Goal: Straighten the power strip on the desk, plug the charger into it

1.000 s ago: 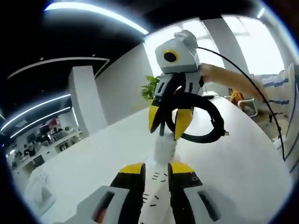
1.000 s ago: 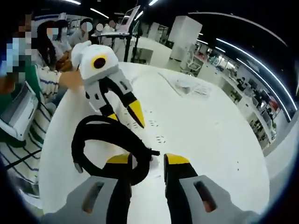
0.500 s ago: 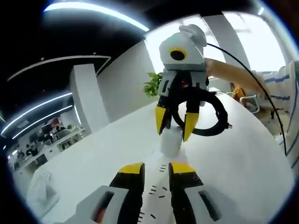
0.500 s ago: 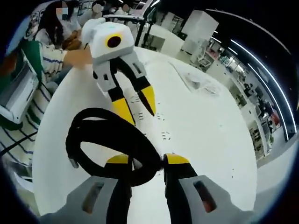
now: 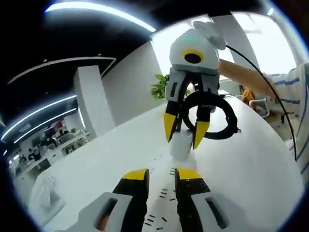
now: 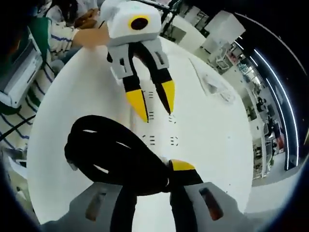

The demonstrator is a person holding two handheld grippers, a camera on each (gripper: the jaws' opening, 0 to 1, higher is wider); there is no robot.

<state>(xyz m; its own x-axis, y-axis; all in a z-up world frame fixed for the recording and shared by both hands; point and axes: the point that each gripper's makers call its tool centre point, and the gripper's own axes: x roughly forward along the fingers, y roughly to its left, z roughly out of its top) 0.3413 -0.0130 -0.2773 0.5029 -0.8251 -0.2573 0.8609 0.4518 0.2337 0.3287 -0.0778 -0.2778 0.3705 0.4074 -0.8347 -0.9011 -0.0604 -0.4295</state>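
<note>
The white power strip (image 6: 161, 128) lies flat on the white desk (image 6: 212, 145), between both tools. The left gripper (image 6: 154, 104) straddles it, jaws apart, probably to steady or align it. The right gripper (image 5: 187, 130) stays clamped on the coiled black charger cable (image 6: 111, 157), keeping it off the sockets.

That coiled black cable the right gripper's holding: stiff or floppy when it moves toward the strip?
Probably semi-stiff: the black cable keeps its looped coil shape while hanging from the right gripper, not drooping. Likely light, since one pinch carries it. The free connector end may swing near the power strip.
</note>
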